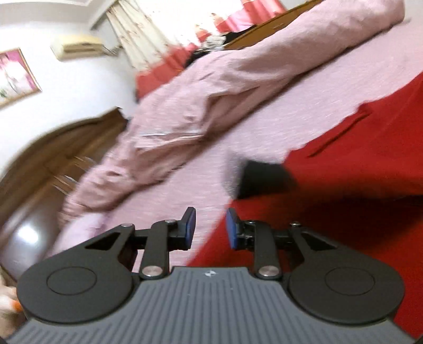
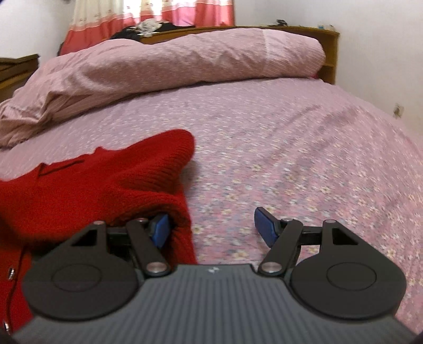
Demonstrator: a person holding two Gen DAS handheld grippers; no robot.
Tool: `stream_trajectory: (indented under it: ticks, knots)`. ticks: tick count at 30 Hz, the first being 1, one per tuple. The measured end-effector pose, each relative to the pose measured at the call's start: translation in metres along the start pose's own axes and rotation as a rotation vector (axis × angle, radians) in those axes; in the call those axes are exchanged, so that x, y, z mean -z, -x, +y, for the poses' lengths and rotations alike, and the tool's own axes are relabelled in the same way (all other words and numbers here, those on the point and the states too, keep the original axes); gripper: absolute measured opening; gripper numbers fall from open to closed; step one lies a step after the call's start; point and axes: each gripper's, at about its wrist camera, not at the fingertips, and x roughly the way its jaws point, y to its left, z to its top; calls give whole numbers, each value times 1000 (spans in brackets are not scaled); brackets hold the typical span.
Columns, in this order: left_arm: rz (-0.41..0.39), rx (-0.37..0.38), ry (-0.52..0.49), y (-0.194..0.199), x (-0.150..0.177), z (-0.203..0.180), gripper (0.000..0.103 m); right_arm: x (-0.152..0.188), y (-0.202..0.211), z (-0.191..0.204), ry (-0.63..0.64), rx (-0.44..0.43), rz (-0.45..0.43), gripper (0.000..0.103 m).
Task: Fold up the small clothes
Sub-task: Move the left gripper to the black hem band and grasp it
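Observation:
A red knit cardigan (image 2: 92,185) lies on the pink flowered bed sheet (image 2: 290,158), one sleeve (image 2: 171,150) pointing toward the middle of the bed. My right gripper (image 2: 211,227) is open wide. Its left pad (image 2: 160,229) is tucked against the cardigan's raised edge and its right pad (image 2: 264,227) hangs over bare sheet. In the tilted left wrist view the cardigan (image 1: 343,172) fills the right side. My left gripper (image 1: 210,229) hovers over its edge with a narrow gap between the blue pads (image 1: 191,227), nothing pinched. A dark blurred shape (image 1: 264,182) sits at the cardigan's edge.
A rolled pink duvet (image 2: 171,63) lies across the head of the bed in front of a wooden headboard (image 2: 327,39). Red and cream curtains (image 2: 158,10) hang behind. Dark wooden furniture (image 1: 53,164) stands beside the bed in the left wrist view. Bare sheet spreads right of the cardigan.

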Motion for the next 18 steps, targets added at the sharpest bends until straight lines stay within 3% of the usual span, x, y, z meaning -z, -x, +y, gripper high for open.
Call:
stream_trajectory:
  ticks: [4, 12, 16, 18]
  knots:
    - [65, -2, 49, -10, 13, 22, 30, 4, 1, -7, -5, -22, 26, 69]
    - [97, 174, 178, 0, 17, 44, 35, 6, 18, -11, 58, -19, 65, 70]
    - [90, 314, 269, 7, 11, 44, 66, 8, 34, -15, 70, 14, 63, 70]
    - [94, 381, 311, 5, 9, 41, 70, 10, 40, -18, 61, 16, 58, 70]
